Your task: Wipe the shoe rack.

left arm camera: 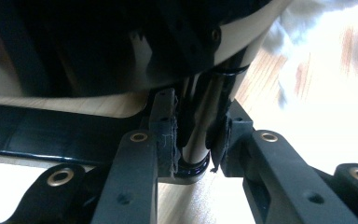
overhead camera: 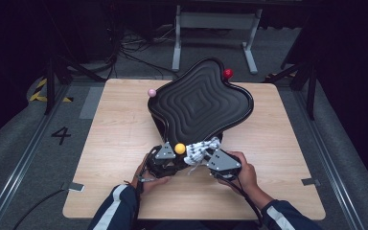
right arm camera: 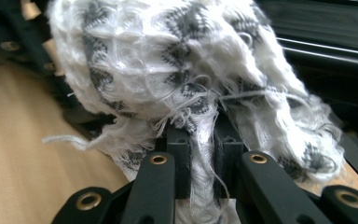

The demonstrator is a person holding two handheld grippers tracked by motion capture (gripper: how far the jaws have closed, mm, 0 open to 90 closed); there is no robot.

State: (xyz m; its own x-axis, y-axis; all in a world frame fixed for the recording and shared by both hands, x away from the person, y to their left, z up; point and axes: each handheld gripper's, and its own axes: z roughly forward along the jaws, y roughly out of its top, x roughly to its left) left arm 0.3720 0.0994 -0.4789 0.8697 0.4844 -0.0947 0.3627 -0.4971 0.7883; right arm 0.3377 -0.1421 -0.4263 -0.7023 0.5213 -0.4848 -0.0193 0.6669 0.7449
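Note:
A black wavy-edged tray [overhead camera: 199, 103] stands tilted on the wooden table [overhead camera: 120, 139], its ribbed face turned toward me. Pink [overhead camera: 151, 92], red [overhead camera: 227, 73] and yellow [overhead camera: 179, 148] balls sit at its rim. My left gripper [overhead camera: 165, 155] is at the tray's near lower edge. Its jaws are shut on a thin rod [left arm camera: 196, 133] under the tray's underside [left arm camera: 98, 46]. My right gripper [overhead camera: 210, 157] is shut on a white and grey knitted cloth [overhead camera: 199, 149], bunched against the tray's near edge. The cloth [right arm camera: 168, 60] bulges over the right gripper [right arm camera: 203, 140].
The table's near edge runs just behind my hands, with bare wood left and right of the tray. Beyond the far edge stands a grey metal frame [overhead camera: 215, 24] with cables on the floor. A "4" mark [overhead camera: 61, 135] is on the floor at left.

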